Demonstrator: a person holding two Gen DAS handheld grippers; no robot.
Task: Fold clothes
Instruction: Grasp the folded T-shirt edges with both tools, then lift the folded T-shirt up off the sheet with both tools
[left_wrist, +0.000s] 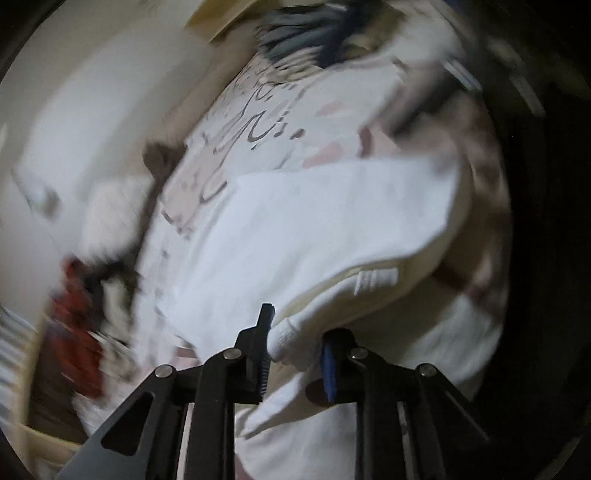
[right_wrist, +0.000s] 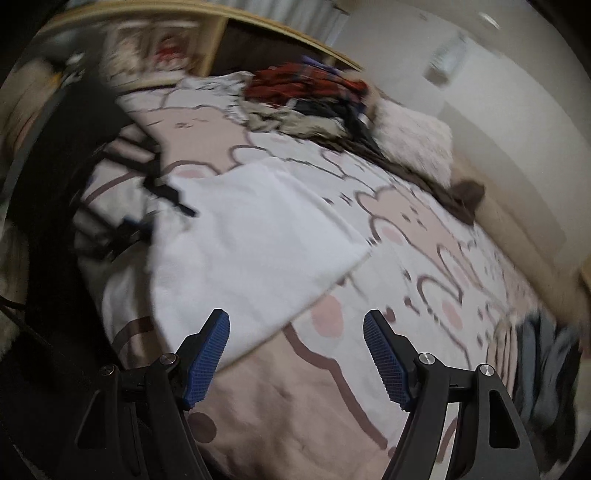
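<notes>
A white garment (left_wrist: 314, 229) lies partly folded on a bed sheet (left_wrist: 258, 122) printed with pink and brown cartoon shapes. My left gripper (left_wrist: 295, 343) is shut on a thick bunched edge of the white garment, which fills the space between its fingers. In the right wrist view the same white garment (right_wrist: 251, 236) spreads across the bed sheet (right_wrist: 406, 221), with the left gripper (right_wrist: 159, 214) holding its left edge. My right gripper (right_wrist: 297, 325) hangs open just over the garment's near corner, with nothing between its blue pads (right_wrist: 388, 362). Both views are blurred by motion.
A heap of red, dark and beige clothes (right_wrist: 306, 96) sits at the far end of the bed, beside a fluffy white pillow (right_wrist: 413, 136). More grey-blue clothes (right_wrist: 546, 350) lie at the right edge. A pale wall (right_wrist: 498, 92) runs along the bed's far side.
</notes>
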